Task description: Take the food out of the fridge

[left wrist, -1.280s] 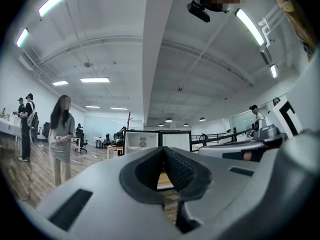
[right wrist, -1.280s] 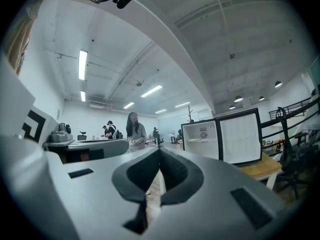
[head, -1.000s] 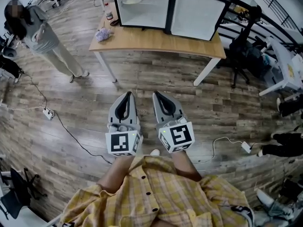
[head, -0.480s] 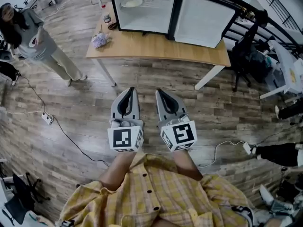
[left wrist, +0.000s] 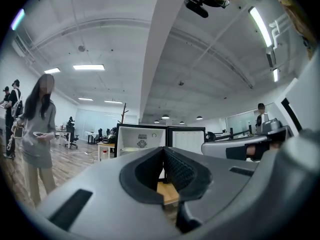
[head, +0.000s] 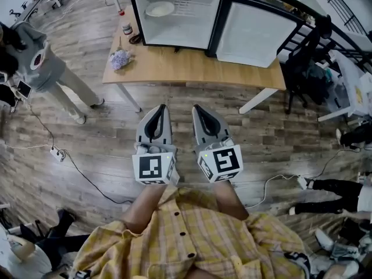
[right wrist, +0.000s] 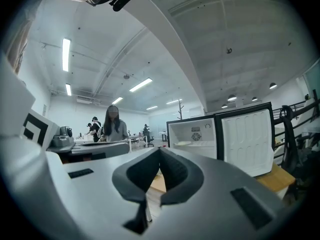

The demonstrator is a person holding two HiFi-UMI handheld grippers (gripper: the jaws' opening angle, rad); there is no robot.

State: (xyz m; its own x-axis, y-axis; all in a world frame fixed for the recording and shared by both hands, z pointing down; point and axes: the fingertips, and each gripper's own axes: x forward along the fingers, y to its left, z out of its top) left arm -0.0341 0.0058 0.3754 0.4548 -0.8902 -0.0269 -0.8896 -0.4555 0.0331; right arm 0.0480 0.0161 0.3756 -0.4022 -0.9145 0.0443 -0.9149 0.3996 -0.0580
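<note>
Left gripper (head: 161,107): jaws closed together, tip on tip, nothing between them; its own view (left wrist: 163,149) shows the 2 dark pads meeting with only a hollow behind them.
Right gripper (head: 196,107): also fully closed and empty; in its own view (right wrist: 160,149) the pads touch at the tip.
Position of both: they are side by side, held level over the wooden floor (head: 116,138), just in front of the table's front edge and pointing toward the fridge.
Marker cubes: 1 on each gripper, the left (head: 153,168) and the right (head: 222,163), close to the yellow checked shirt (head: 192,237) of the person who holds them.
Table (head: 192,68): light wood with white legs.
Fridge (head: 186,25): a small black one with a white inside, standing along the table's back edge, open.
Fridge door (head: 256,34): swung out to the right, reaching toward the table's back right corner.
Plate of food (head: 159,9): inside the fridge on a shelf, near its left wall; what the food is I cannot tell. The right gripper view (right wrist: 182,144) also shows it there.
Jar (head: 127,29): near the table's back left corner, beside the fridge.
Lilac bundle (head: 120,58): at the table's left edge, in front of the jar.
Other person (head: 35,63): standing on the floor, well to the left of the table.
Power strip (head: 57,153): on the floor at the left, with a cable.
</note>
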